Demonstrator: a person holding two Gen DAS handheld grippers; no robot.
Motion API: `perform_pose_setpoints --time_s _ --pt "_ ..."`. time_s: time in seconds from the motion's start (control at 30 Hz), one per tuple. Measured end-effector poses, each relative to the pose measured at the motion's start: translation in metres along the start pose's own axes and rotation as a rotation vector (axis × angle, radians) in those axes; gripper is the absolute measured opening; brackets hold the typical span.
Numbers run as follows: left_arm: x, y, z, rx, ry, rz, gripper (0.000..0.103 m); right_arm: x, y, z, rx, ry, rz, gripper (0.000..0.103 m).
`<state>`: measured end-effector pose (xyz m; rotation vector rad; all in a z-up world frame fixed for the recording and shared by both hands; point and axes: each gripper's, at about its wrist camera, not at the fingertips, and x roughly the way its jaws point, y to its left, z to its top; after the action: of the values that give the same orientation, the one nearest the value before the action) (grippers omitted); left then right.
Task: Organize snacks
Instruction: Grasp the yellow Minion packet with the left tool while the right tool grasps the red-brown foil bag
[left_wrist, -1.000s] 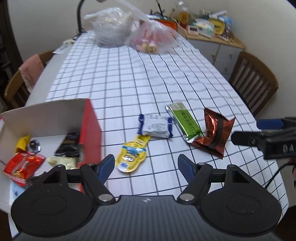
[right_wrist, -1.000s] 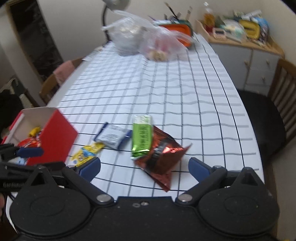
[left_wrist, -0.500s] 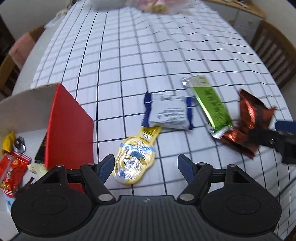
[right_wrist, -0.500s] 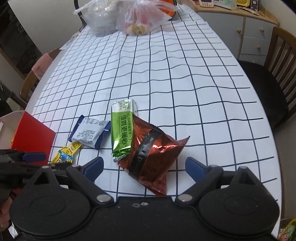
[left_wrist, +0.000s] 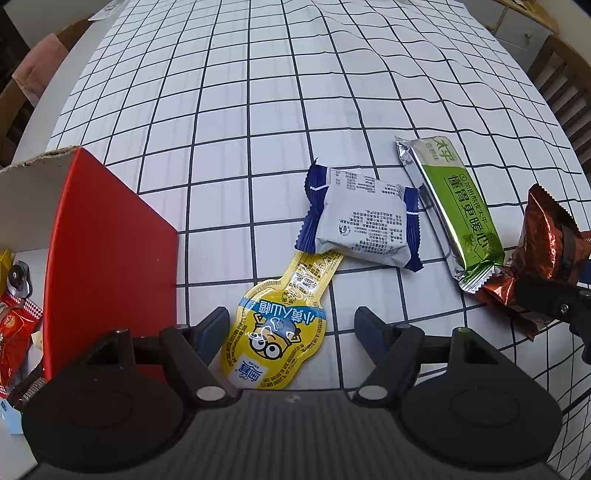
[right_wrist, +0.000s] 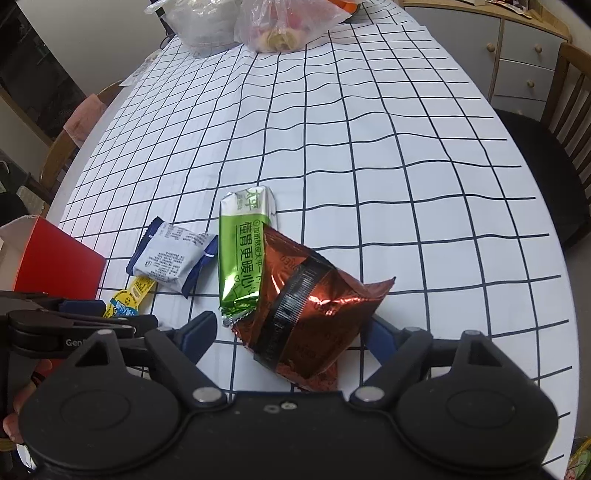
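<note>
A yellow cartoon pouch lies flat on the checked tablecloth, and my left gripper stands open astride it, pointing steeply down. Just left of it stands the red-sided box, with several snacks inside. A blue-and-white packet and a green bar lie further right. In the right wrist view a copper foil bag lies partly over the green bar. My right gripper has that bag between its fingers and its jaws are closing. A gap shows at the left pad.
Two clear plastic bags sit at the table's far end. A wooden chair and a cabinet stand off the right edge. Another chair with a pink cloth is at the left edge.
Both grippers sank toward the table and tilted down. The left one came over the yellow pouch. The right one's jaws narrowed around the copper bag.
</note>
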<state>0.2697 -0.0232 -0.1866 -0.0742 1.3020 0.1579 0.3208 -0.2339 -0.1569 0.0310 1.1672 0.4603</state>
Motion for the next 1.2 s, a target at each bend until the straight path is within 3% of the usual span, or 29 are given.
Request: perform_pose_setpoints --time_s 0.17,0.33,0.43,0.57,0.7,0.87,1.2 --pt "-0.003 -0.004 -0.004 -0.004 0.021 -0.089 0.074 0.003 0.000 0.004 -0.003 0.000 0.001 0.081" --pt "-0.002 -0.006 -0.004 -0.023 -0.010 -0.012 0.074 0.009 -0.001 0.006 -0.008 0.009 -0.007 0.077" --pt "0.000 0.000 0.000 -0.027 0.001 -0.004 0.074 0.013 -0.001 0.005 -0.004 0.017 -0.011 0.073" --pt "0.008 0.000 -0.001 -0.037 0.007 0.009 0.074 0.013 -0.002 0.004 0.000 0.021 -0.012 0.060" --pt "0.005 -0.004 -0.003 -0.035 0.001 -0.009 0.055 0.011 -0.006 0.002 0.011 0.013 -0.004 0.053" --pt "0.005 -0.018 -0.007 -0.032 -0.020 0.016 0.052 0.006 -0.006 -0.003 0.003 -0.002 0.010 0.042" --pt "-0.007 -0.006 -0.023 -0.082 -0.033 -0.008 0.052 -0.021 -0.008 -0.018 0.005 -0.026 0.025 0.040"
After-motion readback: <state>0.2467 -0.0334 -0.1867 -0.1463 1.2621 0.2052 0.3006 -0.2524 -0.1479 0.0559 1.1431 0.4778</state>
